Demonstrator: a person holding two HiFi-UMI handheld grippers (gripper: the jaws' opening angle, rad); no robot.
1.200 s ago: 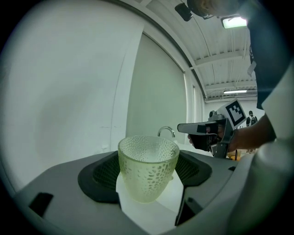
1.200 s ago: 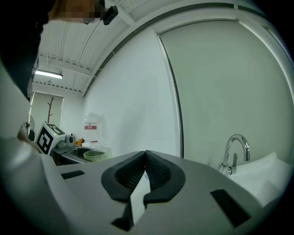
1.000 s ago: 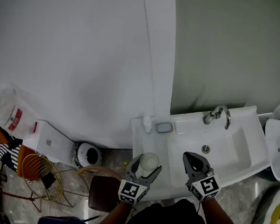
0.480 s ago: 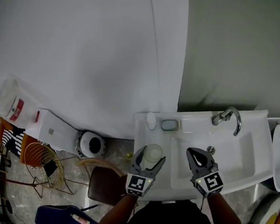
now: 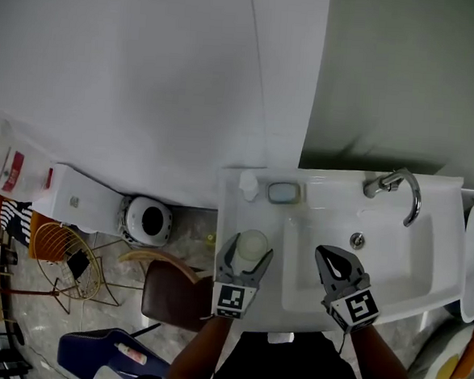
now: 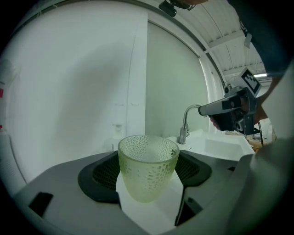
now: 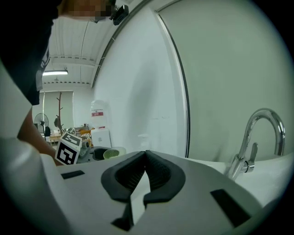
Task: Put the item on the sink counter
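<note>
A pale green dimpled glass cup (image 5: 252, 244) stands upright between the jaws of my left gripper (image 5: 249, 251), which is shut on it over the left strip of the white sink counter (image 5: 237, 213). In the left gripper view the cup (image 6: 148, 167) fills the gap of the left gripper (image 6: 147, 170), both pads against its sides, with white counter below it. Whether its base rests on the counter I cannot tell. My right gripper (image 5: 332, 258) hovers over the basin, shut and empty; in its own view the right gripper (image 7: 146, 157) has its tips touching.
A chrome faucet (image 5: 395, 186) rises at the back of the basin. A soap dish (image 5: 284, 193) and a small white bottle (image 5: 248, 185) sit at the counter's back left. A toilet (image 5: 144, 219), a brown stool (image 5: 173, 298) and a wire basket (image 5: 61, 253) stand on the floor to the left.
The left gripper, still holding the cup, has moved from the sink's front left corner further in over the counter's left strip. The right gripper stays shut over the basin.
</note>
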